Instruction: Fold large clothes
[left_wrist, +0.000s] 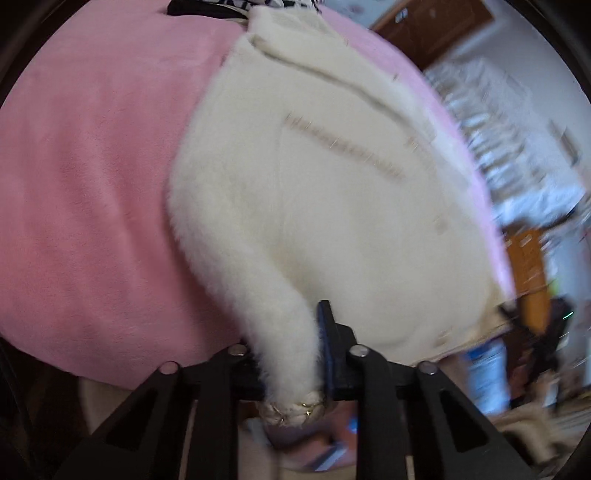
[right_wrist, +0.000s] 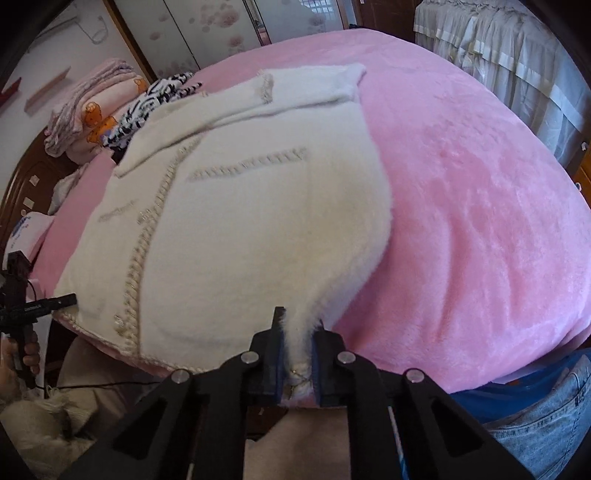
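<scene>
White coat flat on pink bed, hem at near edge. Left gripper fingers pinch hem corner; right gripper fingers pinch other corner. Risk: fluffy pile slips from shallow pinch; uneven lift skews fold, drags coat off near edge.

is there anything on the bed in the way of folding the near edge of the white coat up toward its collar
Nothing visible does. Both grippers already pinch the white coat at its near hem, and its top lies bare. The zebra-print garment sits beyond the collar.
</scene>
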